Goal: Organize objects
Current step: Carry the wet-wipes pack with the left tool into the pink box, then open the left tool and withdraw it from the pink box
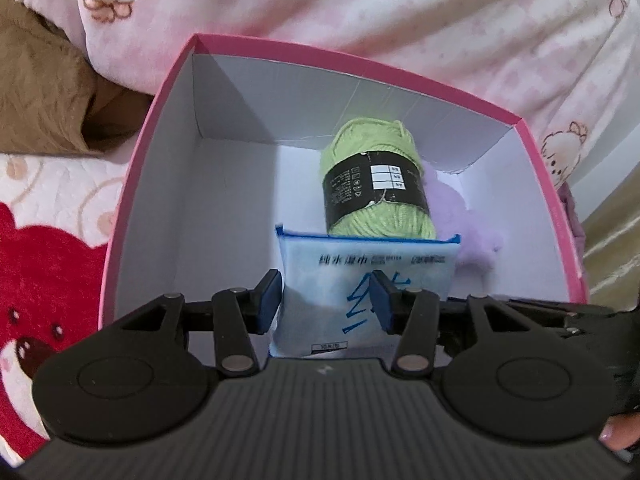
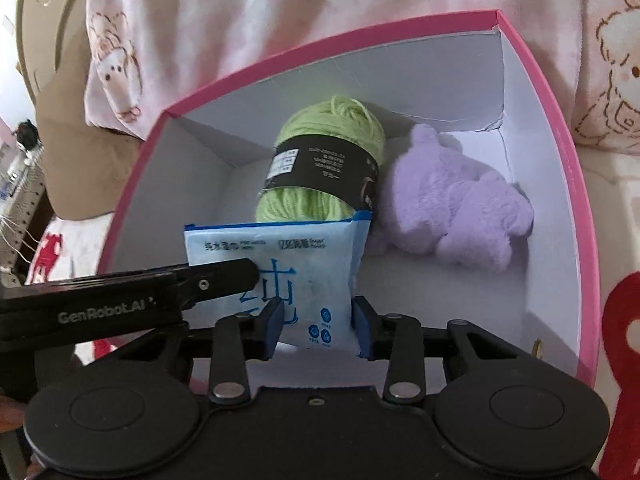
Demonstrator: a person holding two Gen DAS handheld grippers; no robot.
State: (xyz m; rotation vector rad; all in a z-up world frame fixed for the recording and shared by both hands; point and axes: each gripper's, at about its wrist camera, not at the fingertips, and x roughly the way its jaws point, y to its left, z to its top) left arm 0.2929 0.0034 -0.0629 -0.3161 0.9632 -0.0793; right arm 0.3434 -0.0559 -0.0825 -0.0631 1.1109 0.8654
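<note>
From the left wrist, the left gripper (image 1: pixel 326 300) pinches a wipes packet (image 1: pixel 366 276) inside the pink box (image 1: pixel 132 184) before green yarn (image 1: pixel 374 184) — the right wrist alone shows the purple plush toy (image 2: pixel 452 208) fully, and the right gripper (image 2: pixel 316 320) seemingly clamped on that packet.

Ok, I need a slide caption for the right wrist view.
Both hand-held grippers hold a blue wet-wipe pack over a pink box containing green yarn and a purple plush.
</note>
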